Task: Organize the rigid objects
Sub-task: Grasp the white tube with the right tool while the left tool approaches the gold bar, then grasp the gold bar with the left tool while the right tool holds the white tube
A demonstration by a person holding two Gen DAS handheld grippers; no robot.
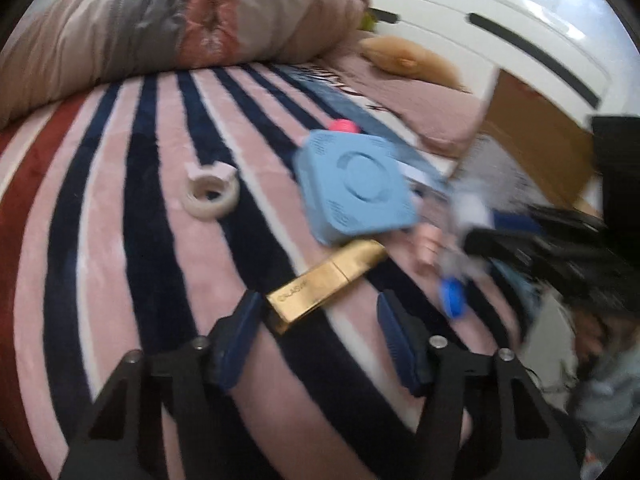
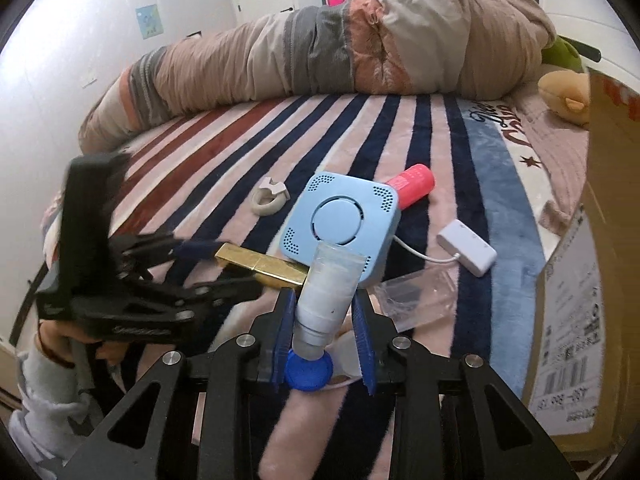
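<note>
Black claw frames w/ silver screws, triangular cutouts; blue ribbed pads (image 2: 283,332); pale grey sleeve (image 2: 44,396).

On the bed (image 2: 400,128), the box (image 2: 340,220) lies mid-blanket, ring (image 2: 269,199) to its left, adapter (image 2: 466,253) right, bar (image 2: 260,266) before it

striped blanket (image 2: 400,136) | rolled duvet (image 2: 320,52) (behind) | cardboard box (image 2: 580,280)
</note>
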